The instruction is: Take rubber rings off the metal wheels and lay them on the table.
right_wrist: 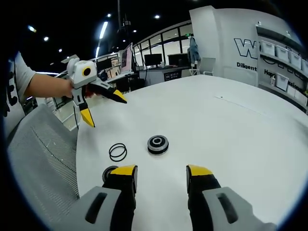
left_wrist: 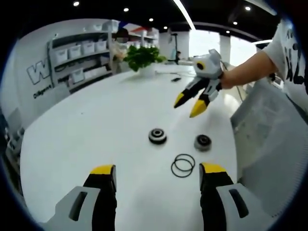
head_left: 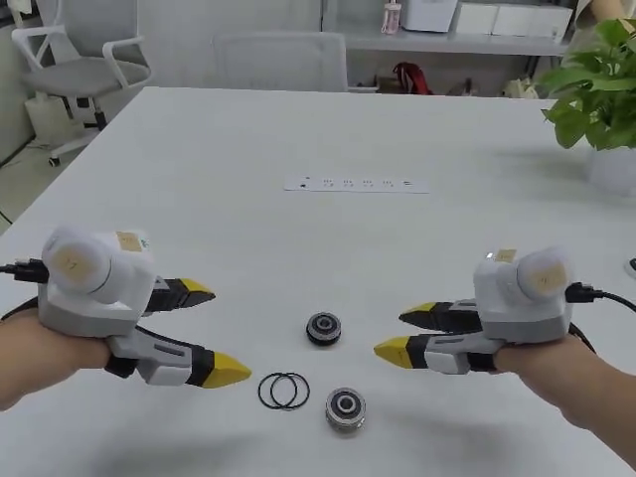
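Two small metal wheels lie flat on the white table (head_left: 298, 139): one wheel (head_left: 323, 328) in the middle, another wheel (head_left: 345, 408) nearer the front edge. Two black rubber rings (head_left: 283, 390) lie overlapping on the table just left of the nearer wheel. My left gripper (head_left: 211, 331) hovers open at the left of them, nothing between its yellow tips. My right gripper (head_left: 405, 332) hovers open at the right. The left gripper view has the rings (left_wrist: 183, 165) and both wheels (left_wrist: 157, 136) (left_wrist: 202, 142) ahead of its jaws. The right gripper view has a wheel (right_wrist: 158, 144) and the rings (right_wrist: 118, 151).
A white power strip (head_left: 356, 184) lies flat further back on the table. A potted green plant (head_left: 596, 94) stands at the far right corner. An office chair (head_left: 79, 60) and shelves stand beyond the table's far edge.
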A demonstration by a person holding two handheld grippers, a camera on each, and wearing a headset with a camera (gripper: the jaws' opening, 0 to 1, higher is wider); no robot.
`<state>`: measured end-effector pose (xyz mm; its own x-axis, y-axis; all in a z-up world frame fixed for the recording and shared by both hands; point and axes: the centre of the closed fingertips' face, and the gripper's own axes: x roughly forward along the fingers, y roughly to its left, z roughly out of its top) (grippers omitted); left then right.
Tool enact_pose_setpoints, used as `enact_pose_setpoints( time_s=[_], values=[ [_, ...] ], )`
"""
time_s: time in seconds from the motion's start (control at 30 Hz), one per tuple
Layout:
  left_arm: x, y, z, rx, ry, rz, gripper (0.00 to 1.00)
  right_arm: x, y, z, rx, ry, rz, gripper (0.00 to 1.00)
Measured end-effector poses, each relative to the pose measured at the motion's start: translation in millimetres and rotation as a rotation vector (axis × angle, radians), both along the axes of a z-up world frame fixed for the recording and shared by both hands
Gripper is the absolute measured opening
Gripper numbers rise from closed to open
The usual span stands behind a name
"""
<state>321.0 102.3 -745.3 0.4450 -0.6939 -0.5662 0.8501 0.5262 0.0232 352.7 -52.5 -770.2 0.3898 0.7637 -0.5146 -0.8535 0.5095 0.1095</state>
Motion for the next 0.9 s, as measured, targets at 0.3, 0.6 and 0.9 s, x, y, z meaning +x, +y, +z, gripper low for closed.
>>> enact_pose_setpoints(
  time_s=[0.3, 0.6, 0.9],
  values=[
    [3.3, -5.9, -3.8, -0.002, 0.009, -0.005, 0.71, -0.5, 10.1, -6.2, -0.019, -0.007, 0.03, 0.38],
    [6.8, -13.5, -7.1, -0.004, 0.015, -0.014, 0.71, 2.7, 16.0, -7.0, -0.026, -0.016, 0.046, 0.39],
    [9.1, -21.4, -9.4, -0.011, 0.02, -0.026, 0.7, 6.2, 19.0, -6.8, -0.026, -0.025, 0.047, 0.39]
  ],
)
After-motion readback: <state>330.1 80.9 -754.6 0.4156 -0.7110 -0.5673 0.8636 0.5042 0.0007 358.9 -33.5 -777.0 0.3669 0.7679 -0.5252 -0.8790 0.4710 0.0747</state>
